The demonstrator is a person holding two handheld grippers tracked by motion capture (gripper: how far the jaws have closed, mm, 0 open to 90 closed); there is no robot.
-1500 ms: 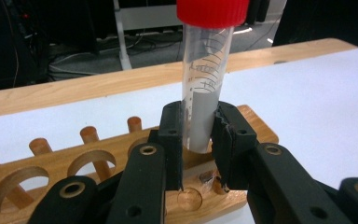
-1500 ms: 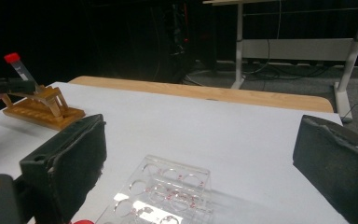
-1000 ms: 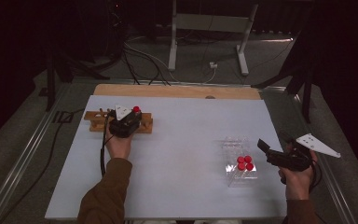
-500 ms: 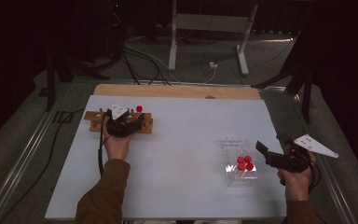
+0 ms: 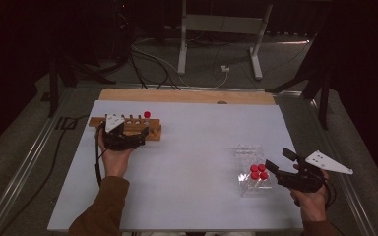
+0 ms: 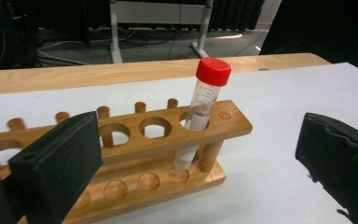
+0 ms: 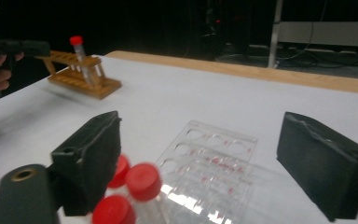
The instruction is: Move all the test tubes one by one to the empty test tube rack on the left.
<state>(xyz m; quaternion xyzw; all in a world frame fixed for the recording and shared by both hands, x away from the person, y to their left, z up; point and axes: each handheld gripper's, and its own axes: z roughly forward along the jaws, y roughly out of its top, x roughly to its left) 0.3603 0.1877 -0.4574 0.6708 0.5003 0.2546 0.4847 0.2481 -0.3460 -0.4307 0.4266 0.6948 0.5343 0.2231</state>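
Red-capped tube [image 6: 204, 116] leaning in wooden rack [image 6: 121, 158] — left gripper [image 6: 200, 158] just spread, level; right gripper [image 7: 200, 158] narrowing, nothing pinched

High cam overhead; gripper cams close, all sharing wooden rack [image 5: 140, 129].

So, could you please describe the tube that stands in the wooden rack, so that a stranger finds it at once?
Look at the white table and find the wooden rack near its far left corner. At the rack's right end one clear tube leans in the last hole. It alone has a red cap there; the neighbouring holes are empty.
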